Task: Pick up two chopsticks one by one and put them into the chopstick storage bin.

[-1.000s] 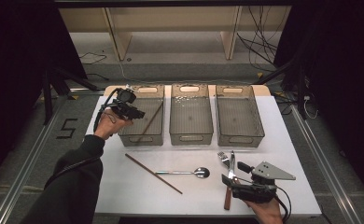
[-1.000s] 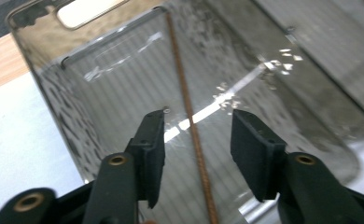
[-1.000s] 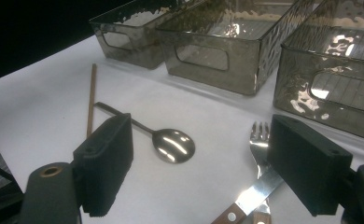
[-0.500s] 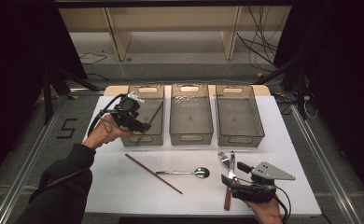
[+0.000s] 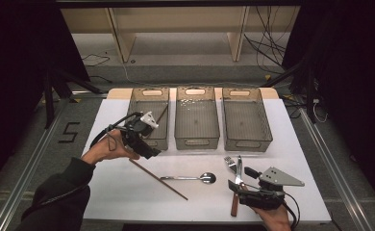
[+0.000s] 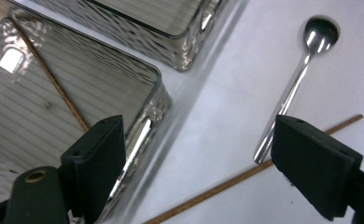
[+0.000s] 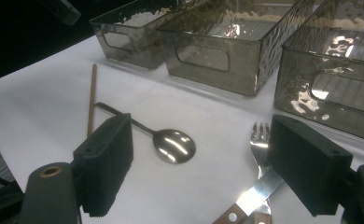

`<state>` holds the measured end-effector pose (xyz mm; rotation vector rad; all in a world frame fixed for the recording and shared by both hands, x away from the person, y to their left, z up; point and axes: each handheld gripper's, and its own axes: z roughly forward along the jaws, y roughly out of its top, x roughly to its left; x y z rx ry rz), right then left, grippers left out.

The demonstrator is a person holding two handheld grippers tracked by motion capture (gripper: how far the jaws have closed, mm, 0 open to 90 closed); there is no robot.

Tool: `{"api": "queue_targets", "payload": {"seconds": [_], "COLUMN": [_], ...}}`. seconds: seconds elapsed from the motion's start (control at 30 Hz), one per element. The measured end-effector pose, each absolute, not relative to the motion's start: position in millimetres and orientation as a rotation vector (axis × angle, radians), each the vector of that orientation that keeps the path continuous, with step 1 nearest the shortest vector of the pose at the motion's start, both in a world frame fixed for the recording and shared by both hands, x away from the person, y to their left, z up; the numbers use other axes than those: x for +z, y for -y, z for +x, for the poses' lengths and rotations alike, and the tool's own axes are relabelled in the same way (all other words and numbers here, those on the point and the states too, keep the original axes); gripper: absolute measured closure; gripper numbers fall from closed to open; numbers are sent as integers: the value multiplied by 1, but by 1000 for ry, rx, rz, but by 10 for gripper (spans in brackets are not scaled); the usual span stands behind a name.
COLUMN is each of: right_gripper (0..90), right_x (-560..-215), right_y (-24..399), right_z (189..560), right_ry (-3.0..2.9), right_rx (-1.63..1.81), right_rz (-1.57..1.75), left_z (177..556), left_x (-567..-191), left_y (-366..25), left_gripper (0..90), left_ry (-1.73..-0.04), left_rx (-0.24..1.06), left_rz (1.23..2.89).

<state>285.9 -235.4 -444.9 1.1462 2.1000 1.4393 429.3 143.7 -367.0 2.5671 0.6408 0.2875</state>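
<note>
Now the left gripper (image 5: 147, 144), jaws just opening and empty, is hovering by the left bin (image 5: 149, 103). Just near-right, the chopstick (image 5: 159, 179) is lying diagonally, closer to it than to the right gripper (image 5: 241, 185), also spread.

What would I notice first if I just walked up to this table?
Probably the three see-through bins in a row at the back of the white table; the left one holds a chopstick. Nearer the front lie another chopstick, a shiny spoon and a fork. The left gripper hangs open by the left bin.
</note>
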Motion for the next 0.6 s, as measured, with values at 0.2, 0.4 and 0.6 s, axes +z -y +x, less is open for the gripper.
{"api": "queue_targets", "payload": {"seconds": [0.2, 0.4, 0.6], "right_gripper": [235, 235, 235], "right_x": [-445, -445, -445], "right_y": [235, 235, 235], "right_z": [286, 286, 286], "right_ry": [-2100, -2101, -2100], "right_rx": [1440, 1440, 1440], "right_rz": [1147, 1147, 1147], "left_z": [422, 416, 409], "left_x": [-375, -384, -395], "left_y": [-141, -136, -130], "left_gripper": [175, 189, 219], "left_ry": [-607, -523, -407], "left_rx": [273, 251, 209], "left_rz": [2611, 2697, 2801]}}
